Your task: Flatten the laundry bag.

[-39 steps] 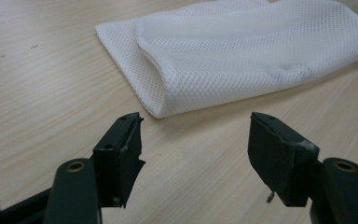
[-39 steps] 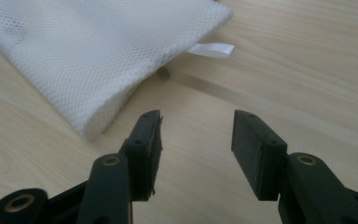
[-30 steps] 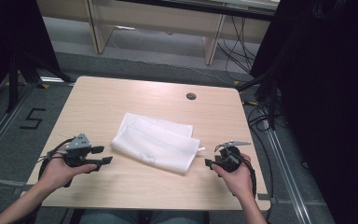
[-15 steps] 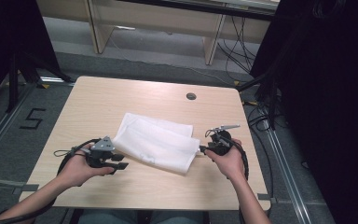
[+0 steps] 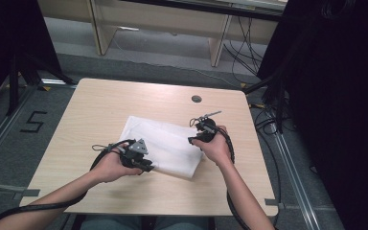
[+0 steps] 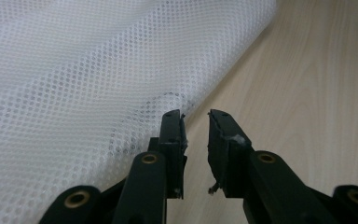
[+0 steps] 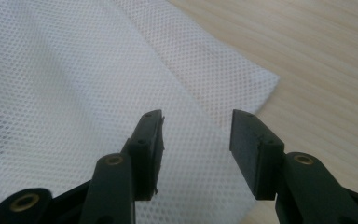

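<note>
A folded white mesh cloth lies at the centre of the high view, on a light wood table, with a small dark round hole in the tabletop above it. The left gripper, lower left of centre, sits at the cloth's near-left edge; the left hand covers most of its body, so its tips are hard to make out there. In the left gripper view the jaws stand a narrow gap apart with nothing between them, the left tip against the cloth's rolled edge and bare table to the right. The right gripper, right of centre, is at the cloth's right edge, largely hidden by the right hand. In the right gripper view its jaws are spread wide above the cloth, holding nothing; whether they touch it is unclear. The cloth runs off the left of both gripper views.
</note>
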Demonstrator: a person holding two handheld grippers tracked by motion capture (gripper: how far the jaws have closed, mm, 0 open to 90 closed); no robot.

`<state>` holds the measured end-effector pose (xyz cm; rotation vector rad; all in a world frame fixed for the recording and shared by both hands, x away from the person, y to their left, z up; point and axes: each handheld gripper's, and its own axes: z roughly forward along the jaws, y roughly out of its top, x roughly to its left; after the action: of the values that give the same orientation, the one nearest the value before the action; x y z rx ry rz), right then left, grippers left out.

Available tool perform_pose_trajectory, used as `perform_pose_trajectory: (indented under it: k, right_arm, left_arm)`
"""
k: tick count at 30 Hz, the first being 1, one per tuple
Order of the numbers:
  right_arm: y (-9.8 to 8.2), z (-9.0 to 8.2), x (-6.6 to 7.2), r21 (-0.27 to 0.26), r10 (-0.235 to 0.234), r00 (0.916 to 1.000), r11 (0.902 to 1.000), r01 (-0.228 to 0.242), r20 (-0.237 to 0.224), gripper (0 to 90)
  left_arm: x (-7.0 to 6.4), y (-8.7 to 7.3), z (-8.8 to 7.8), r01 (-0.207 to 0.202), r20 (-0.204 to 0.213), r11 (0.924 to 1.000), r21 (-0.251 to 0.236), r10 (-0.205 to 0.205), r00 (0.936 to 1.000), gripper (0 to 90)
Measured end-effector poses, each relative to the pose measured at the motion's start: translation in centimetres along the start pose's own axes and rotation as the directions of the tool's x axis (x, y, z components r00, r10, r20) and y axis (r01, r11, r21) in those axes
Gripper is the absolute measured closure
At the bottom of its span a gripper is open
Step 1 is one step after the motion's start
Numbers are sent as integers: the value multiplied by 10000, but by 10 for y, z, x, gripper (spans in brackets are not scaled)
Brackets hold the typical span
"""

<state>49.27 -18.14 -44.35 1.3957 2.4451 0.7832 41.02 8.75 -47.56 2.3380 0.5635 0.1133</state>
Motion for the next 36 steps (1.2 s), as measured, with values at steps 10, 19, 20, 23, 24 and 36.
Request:
perform_pose_trajectory:
  k: [10, 19, 20, 23, 24, 36]
  right_arm:
    - [18, 42, 3, 734, -376, 9993, 9966, 374, 18, 486]
    - [20, 62, 5, 1256, -801, 9968, 9889, 799, -30, 553]
    - [21, 62, 5, 1196, -1126, 9936, 9864, 1124, -52, 601]
    - [22, 62, 10, 1369, -1444, 9893, 9798, 1458, -199, 743]
    - [23, 63, 12, 1359, -1653, 9858, 9764, 1676, -282, 793]
    - [32, 38, 24, 819, -2153, 9760, 9727, 2174, -336, 895]
  left_arm:
    - [4, 11, 22, 28, 195, 9995, 302, -34, 9998, 805]
    - [9, 18, 36, 34, 174, 9982, 594, -45, 9998, 804]
    - [9, 19, 37, 46, 161, 9984, 567, -55, 9999, 804]
    - [9, 20, 40, 116, 137, 9982, 583, -124, 9998, 807]
    - [9, 19, 42, 163, 139, 9981, 602, -172, 9998, 808]
    - [12, 17, 47, 685, 154, 9965, 478, -693, 9975, 830]
